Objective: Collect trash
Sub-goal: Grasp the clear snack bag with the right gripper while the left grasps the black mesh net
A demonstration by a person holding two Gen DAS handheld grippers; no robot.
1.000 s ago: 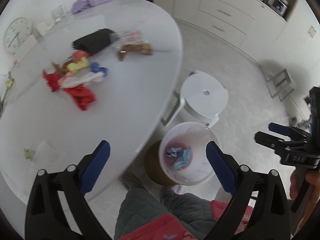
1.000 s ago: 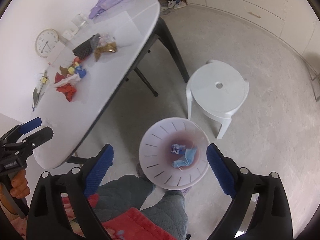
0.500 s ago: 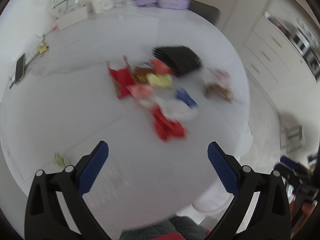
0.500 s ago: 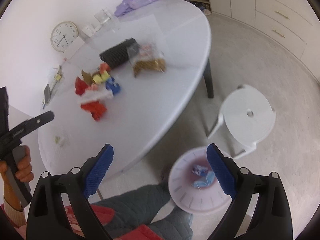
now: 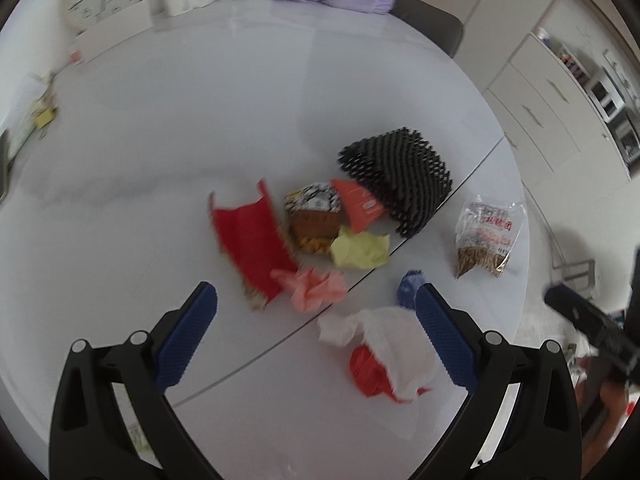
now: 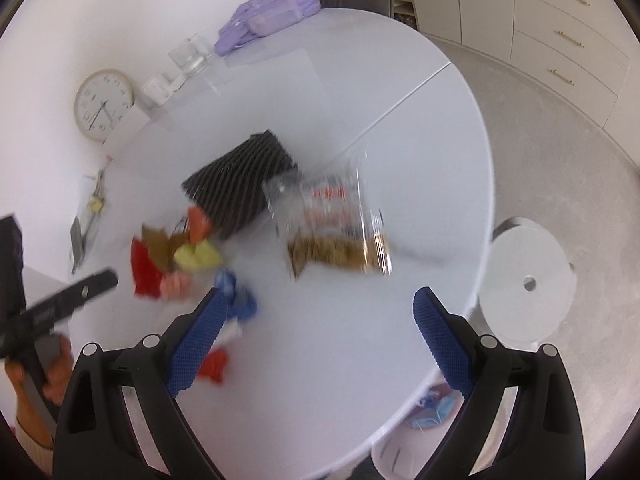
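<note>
A heap of trash lies on the white round table (image 5: 200, 128): a red wrapper (image 5: 252, 240), a crumpled pink paper (image 5: 312, 286), a yellow paper (image 5: 360, 250), a white tissue over a red scrap (image 5: 396, 352), a small blue wrapper (image 5: 408, 286) and a black mesh sleeve (image 5: 396, 184). A clear snack bag (image 6: 332, 224) lies apart. My left gripper (image 5: 316, 336) is open and empty above the pink paper and tissue. My right gripper (image 6: 320, 336) is open and empty over the table, near the snack bag. The white bin (image 6: 424, 420) shows below the table's edge.
A clock (image 6: 102, 104), glasses (image 6: 188, 56) and a purple bag (image 6: 272, 12) stand at the table's far side. A white stool (image 6: 528, 280) stands on the floor to the right. Cabinets (image 6: 560, 40) line the far wall.
Both grippers have swung from above the bin up over the table, toward the trash heap. Both stay open and empty.
</note>
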